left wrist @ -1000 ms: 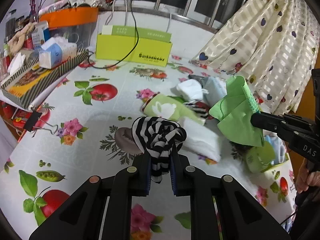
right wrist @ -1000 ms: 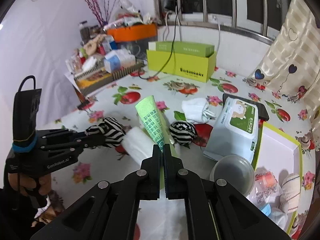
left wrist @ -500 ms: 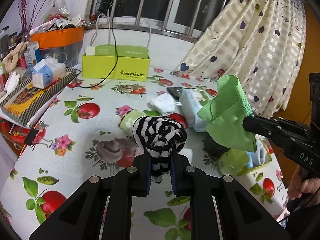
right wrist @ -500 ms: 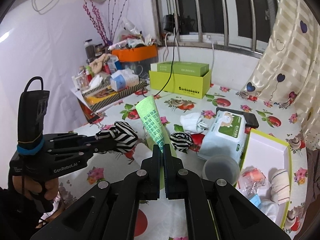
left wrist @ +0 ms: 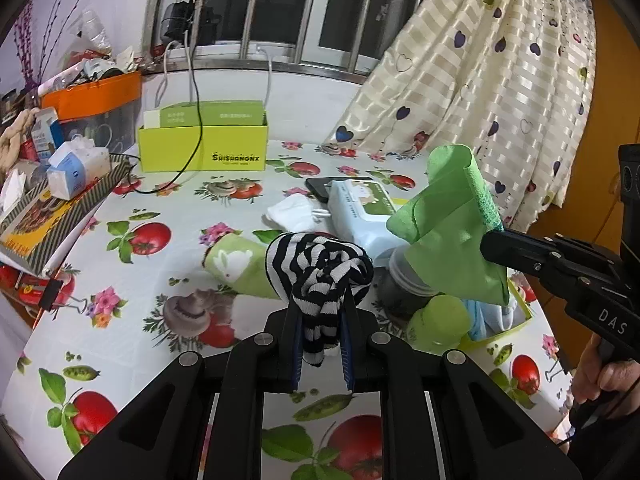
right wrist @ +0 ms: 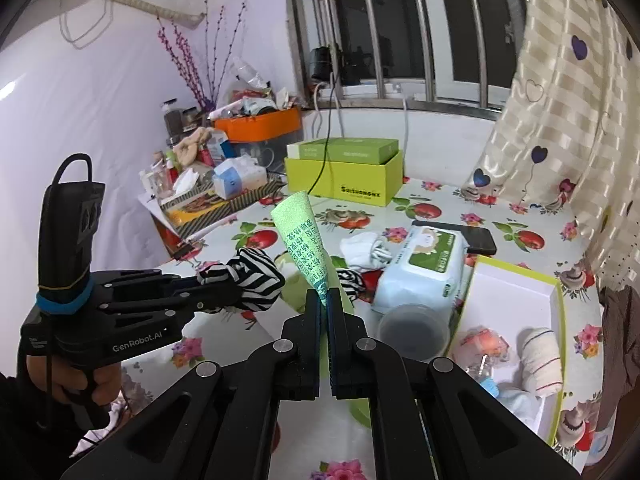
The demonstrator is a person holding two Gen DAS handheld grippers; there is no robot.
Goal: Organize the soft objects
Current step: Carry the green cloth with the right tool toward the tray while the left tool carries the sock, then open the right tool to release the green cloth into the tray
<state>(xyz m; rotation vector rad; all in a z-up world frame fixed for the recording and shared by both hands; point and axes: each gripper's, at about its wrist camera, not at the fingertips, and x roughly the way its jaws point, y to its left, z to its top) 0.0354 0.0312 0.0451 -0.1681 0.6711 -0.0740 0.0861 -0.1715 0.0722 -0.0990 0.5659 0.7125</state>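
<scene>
On the table (left wrist: 168,216), an open box (left wrist: 202,148) stands at the back by the wall, a cable (left wrist: 188,160) running over its front edge. To its left sits a tray (left wrist: 60,208) with a tissue pack (left wrist: 78,166) on it. Toward the middle lie a rolled towel (left wrist: 236,266), a pair of folded socks (left wrist: 294,214) and a wipes pack (left wrist: 360,214), the wipes pack resting partly on a phone (right wrist: 470,238). At the right edge, an open shallow box (right wrist: 516,304) holds a rolled cloth (right wrist: 540,360), with a lidded container (right wrist: 412,332) just left of it.

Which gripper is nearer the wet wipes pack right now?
Right. The right gripper, shut on the green cloth, hangs just left of the wet wipes pack. The left gripper, shut on the striped sock, is farther left.
</scene>
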